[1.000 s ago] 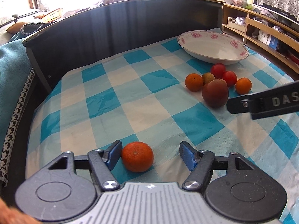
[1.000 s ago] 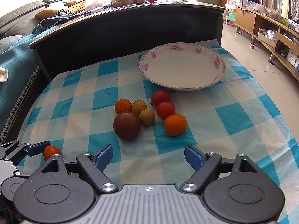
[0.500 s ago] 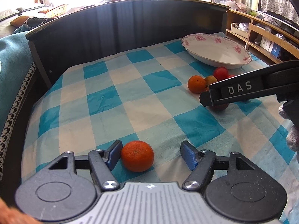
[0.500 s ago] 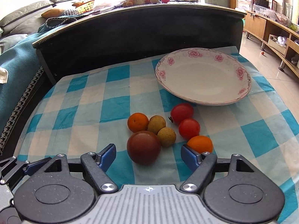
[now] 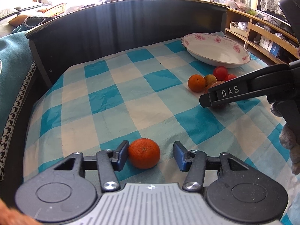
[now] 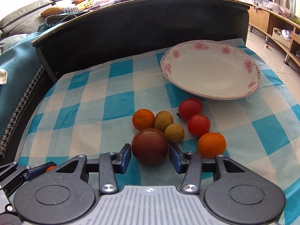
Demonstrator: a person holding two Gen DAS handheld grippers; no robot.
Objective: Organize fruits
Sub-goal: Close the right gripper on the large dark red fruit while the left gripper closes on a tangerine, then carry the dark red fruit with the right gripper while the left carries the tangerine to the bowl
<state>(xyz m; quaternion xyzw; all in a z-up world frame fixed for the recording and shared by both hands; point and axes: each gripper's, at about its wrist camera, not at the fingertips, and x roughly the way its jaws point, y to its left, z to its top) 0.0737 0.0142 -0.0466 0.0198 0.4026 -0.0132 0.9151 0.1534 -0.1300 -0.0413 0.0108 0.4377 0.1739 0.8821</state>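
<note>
An orange point(image 5: 144, 156) lies on the checked cloth between the jaws of my open left gripper point(image 5: 151, 156), touching the left pad. My right gripper point(image 6: 149, 156) is open around a dark maroon fruit point(image 6: 150, 146), with small gaps on both sides. Beyond it lie an orange point(image 6: 143, 119), two brown-green longans point(image 6: 164, 121), two red tomatoes point(image 6: 190, 106) and another orange point(image 6: 211, 144). A white floral plate point(image 6: 210, 71) stands behind them, empty. In the left wrist view the right gripper's finger hides part of the cluster point(image 5: 196, 82).
A dark headboard-like wall point(image 6: 142, 28) runs along the back of the cloth. A teal blanket point(image 5: 11, 65) lies to the left. Wooden shelves point(image 5: 262, 33) stand to the right. The cloth's right edge drops off to the floor point(image 6: 277, 60).
My right gripper moved forward and left until the maroon fruit sat between its jaws. My left gripper stayed around the orange and tilted up slightly.
</note>
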